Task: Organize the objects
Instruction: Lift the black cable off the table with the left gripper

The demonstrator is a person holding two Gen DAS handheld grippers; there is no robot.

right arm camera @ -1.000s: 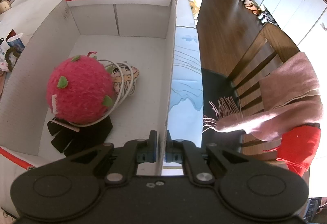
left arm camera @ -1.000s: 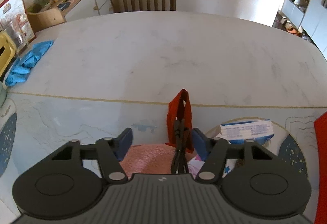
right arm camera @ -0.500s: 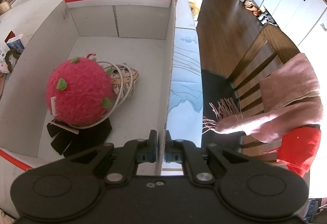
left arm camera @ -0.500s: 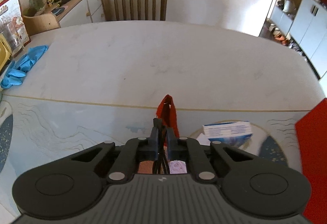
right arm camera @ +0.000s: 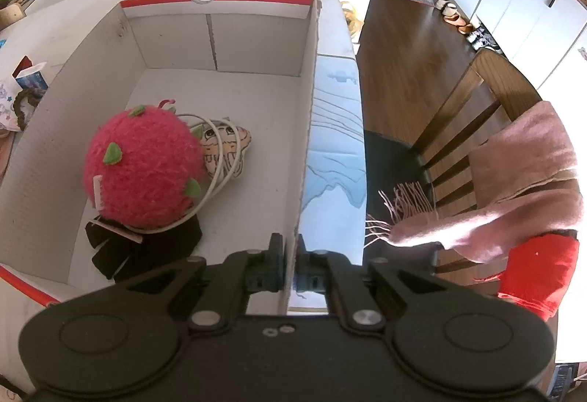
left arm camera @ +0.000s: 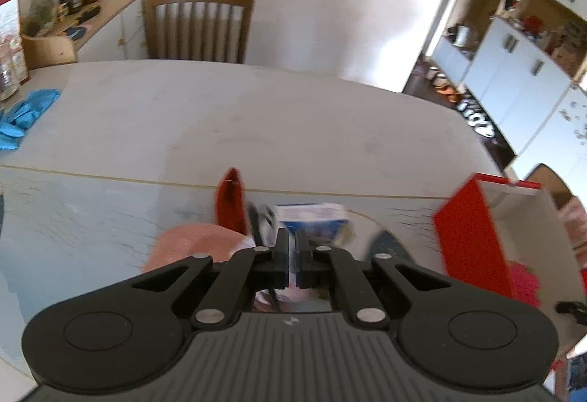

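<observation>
Right wrist: right tool (right arm camera: 290, 268) clamps the box wall (right arm camera: 306, 130); left tool (left arm camera: 292, 260) closed, contents unclear.

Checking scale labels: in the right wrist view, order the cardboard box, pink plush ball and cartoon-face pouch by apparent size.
1. cardboard box
2. pink plush ball
3. cartoon-face pouch, though the ball partly hides it, so its full size is unsure.

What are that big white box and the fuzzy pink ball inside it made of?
The large white box with red trim looks like corrugated cardboard with a matt finish: its cut wall edge shows fluting where the right tongs pinch it. The round fuzzy pink ball with green leaves seems to be plush fabric, shaggy and soft, probably stuffed.
</observation>
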